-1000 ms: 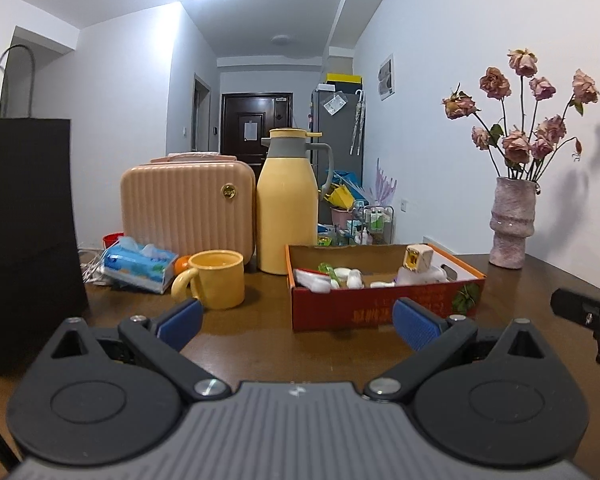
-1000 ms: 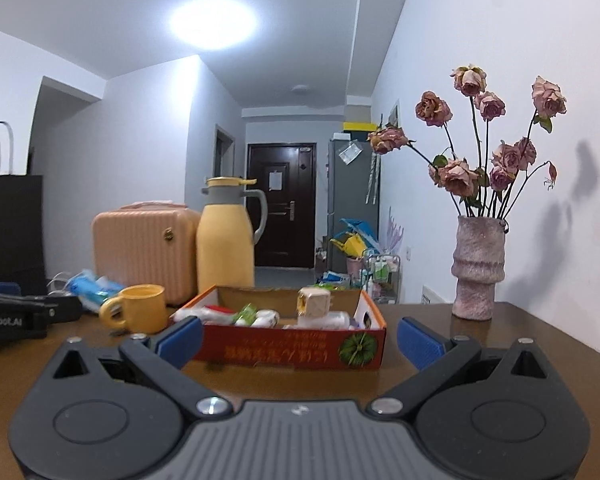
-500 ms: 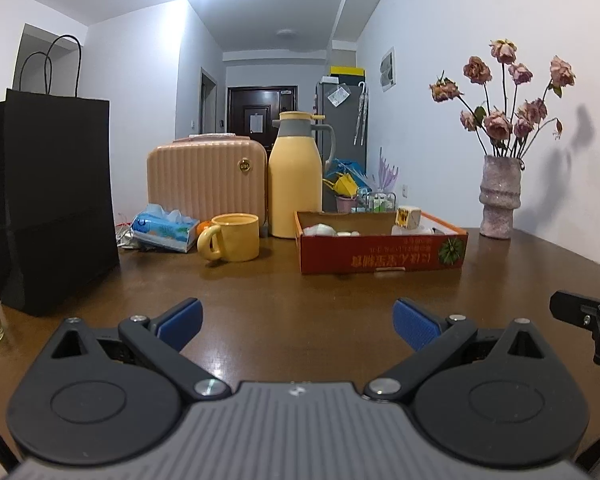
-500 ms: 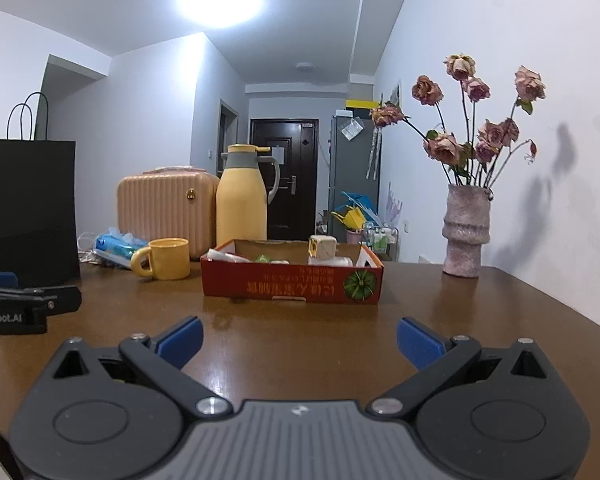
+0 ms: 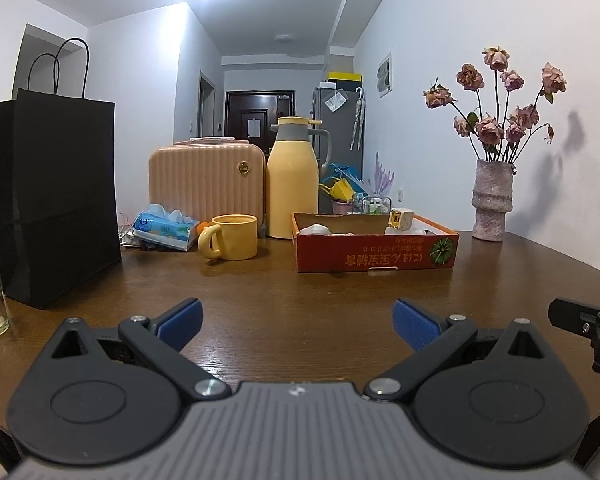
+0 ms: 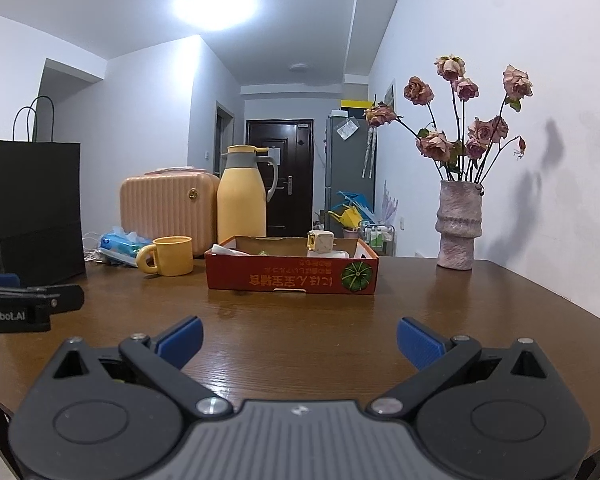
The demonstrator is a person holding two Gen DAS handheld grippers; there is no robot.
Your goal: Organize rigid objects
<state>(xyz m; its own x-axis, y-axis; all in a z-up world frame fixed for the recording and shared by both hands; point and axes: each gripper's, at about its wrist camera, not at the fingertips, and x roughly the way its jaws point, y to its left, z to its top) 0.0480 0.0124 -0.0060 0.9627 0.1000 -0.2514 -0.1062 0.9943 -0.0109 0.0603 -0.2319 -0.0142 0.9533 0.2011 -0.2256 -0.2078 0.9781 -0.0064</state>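
I hold both grippers low over the near edge of the dark brown wood-grain bench, jaws spread wide and grasping nothing: my left gripper and, level beside it, my right gripper. Straight ahead of both, well apart from the blue pads, sits the shallow red cardboard tray with printed lettering and a green squash picture. Small hard items lie inside it; a cream cube-shaped block stands tallest, the white pieces around it too low to make out. This would fit sorting about to start or already finished. Any reach should come in over the thin cardboard wall, not against it. Ahead-left stands a glossy yellow ceramic mug.
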